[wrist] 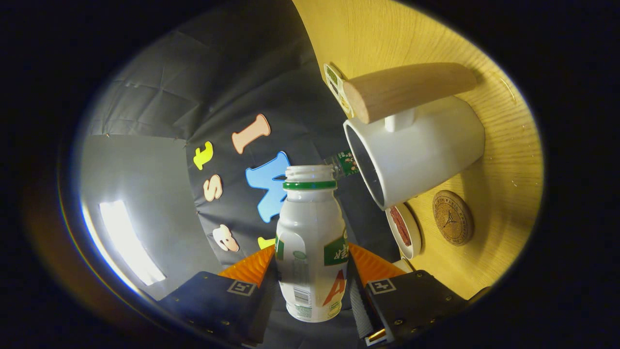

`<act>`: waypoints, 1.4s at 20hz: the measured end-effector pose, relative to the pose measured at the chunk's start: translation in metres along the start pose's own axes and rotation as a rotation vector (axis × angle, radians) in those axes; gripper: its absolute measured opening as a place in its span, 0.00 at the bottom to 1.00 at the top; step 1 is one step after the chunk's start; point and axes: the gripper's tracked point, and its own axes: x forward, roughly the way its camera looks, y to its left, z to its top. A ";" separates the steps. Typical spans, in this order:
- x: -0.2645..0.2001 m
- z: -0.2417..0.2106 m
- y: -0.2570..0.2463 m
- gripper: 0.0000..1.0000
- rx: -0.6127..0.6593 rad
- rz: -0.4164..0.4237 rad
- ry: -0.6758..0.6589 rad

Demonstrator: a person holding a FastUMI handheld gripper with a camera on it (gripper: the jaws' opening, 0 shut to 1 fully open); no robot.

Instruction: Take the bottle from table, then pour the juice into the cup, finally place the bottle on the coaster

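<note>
We have the bottle (pixel 310 247) clamped in the tongs (pixel 310 271), one finger pressing on each side of its lower body, so the tongs are closed on it and it is off the worktop (pixel 494 169). The whole view is rolled over: the worktop stands almost on edge beside us, which we read as the bottle being tipped toward the cup (pixel 416 150). The bottle's open neck, with its green ring, sits just beside the cup's mouth but not yet over it, and we see no juice running.

The bottle looks like small thin plastic, light and a bit squashy, with a smooth wrapped label that could slip. We judge the hold across the wide body, below the shoulder, to be the right place; squeezing harder would dent it and push juice out early. The cup is white with a wooden handle and looks heavy enough to stay put.

Beyond the cup lie a round cork coaster (pixel 453 217) and a small white dish (pixel 404 230) with something red in it. The coaster is bare, ready for the bottle after pouring.
</note>
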 end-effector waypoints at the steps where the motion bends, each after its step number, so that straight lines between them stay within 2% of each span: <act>1: -0.001 0.001 -0.001 0.69 -0.004 -0.003 -0.002; 9: -0.002 0.007 0.003 0.69 -0.053 -0.009 -0.012; 13: 0.002 0.003 0.001 0.69 -0.178 -0.031 0.008; 16: 0.003 -0.002 0.005 0.69 -0.209 -0.025 0.022; 20: 0.004 -0.010 -0.002 0.69 -0.311 -0.051 0.048; 28: 0.003 -0.023 -0.006 0.69 -0.385 -0.044 0.088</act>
